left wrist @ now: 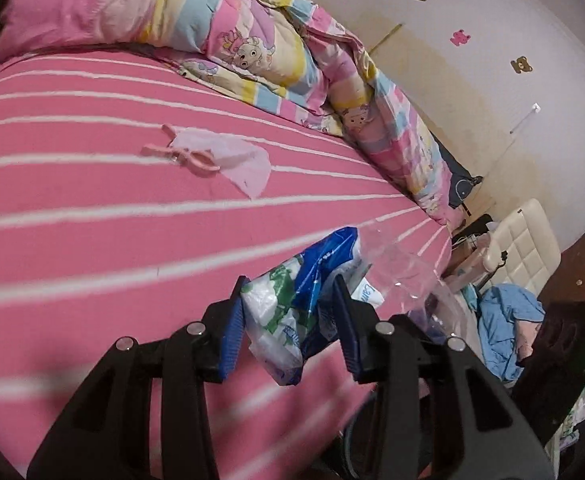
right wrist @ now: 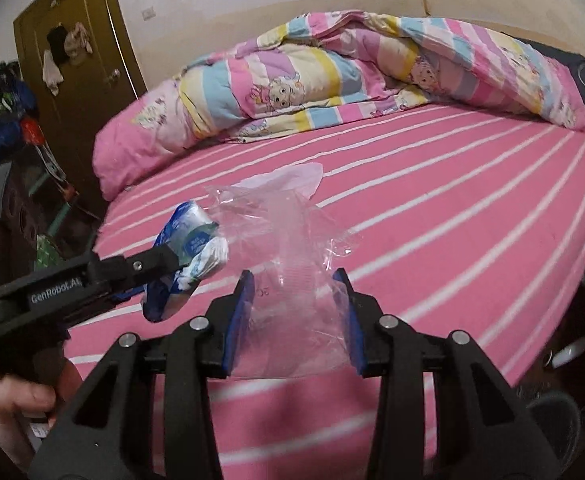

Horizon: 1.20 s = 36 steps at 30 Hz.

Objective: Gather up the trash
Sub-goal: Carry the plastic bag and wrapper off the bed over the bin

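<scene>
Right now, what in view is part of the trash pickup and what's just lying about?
Job:
- blue-and-white wrapper, clamped in left gripper
- clear plastic bag, clamped in right gripper
- thin pink sheet on the bed, likely trash not yet picked up

Lying about:
- pink clip
- cartoon quilt
- pink pillow
- white chair
- blue cloth

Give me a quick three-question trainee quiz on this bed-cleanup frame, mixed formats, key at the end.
1. True or false: the left gripper is shut on the blue and white wrapper.
2. The right gripper holds: A) a pink clip B) a clear plastic bag C) nothing.
3. Fill in: the pink clip lies on the striped ____.

Key: 1 true; 2 B; 3 bed.
</scene>
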{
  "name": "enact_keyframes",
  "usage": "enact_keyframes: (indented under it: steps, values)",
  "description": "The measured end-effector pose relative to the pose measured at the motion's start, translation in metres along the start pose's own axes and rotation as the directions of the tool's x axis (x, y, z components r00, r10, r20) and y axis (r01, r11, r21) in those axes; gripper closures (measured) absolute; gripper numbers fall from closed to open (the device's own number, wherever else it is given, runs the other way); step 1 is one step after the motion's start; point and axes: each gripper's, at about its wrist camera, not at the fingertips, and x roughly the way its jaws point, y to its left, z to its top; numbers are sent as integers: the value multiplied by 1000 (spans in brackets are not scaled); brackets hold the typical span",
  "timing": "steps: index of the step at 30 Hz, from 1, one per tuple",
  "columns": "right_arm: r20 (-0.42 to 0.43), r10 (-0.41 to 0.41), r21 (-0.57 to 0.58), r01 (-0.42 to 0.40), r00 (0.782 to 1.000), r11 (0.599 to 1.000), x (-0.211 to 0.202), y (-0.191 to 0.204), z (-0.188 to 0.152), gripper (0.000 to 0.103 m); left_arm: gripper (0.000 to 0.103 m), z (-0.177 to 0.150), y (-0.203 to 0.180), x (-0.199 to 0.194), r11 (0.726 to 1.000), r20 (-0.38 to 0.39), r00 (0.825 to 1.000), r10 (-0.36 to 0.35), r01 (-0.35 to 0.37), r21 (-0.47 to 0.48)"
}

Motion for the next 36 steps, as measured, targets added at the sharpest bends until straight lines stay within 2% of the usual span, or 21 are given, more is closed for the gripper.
enact_keyframes:
  steps: [4,7,12,20,24,29,36]
  values:
    - [20,24,18,-25,1000,1000,-44,3,-10,61,63,-24,-15,-36,999,7,999,36,-35,-22]
    - [35,45,6,-45,998,999,-78,5,-15,61,63,-38,-29,-67,999,25,999,28,-28,-34]
    - [35,89,-2,-89,995,996,-111,7,-15,61,63,-53,-49,-106,999,61,998,2,1,-50]
    - [67,131,3,-131,989,991,-148,9,-15,61,63,-67,-69,-140,999,91,996,1,4,-50]
    - [86,137,7,-138,987,990,-160,6,-15,61,63,-68,-83,-145,999,95,995,-12,15,-33]
    - [112,110,30,-114,988,993,-175,-12,-16,61,63,-72,-110,-134,999,69,997,-44,44,4]
    - [128,8,140,-27,992,990,-199,-77,-35,61,63,-83,-159,-91,991,-23,994,-108,109,71]
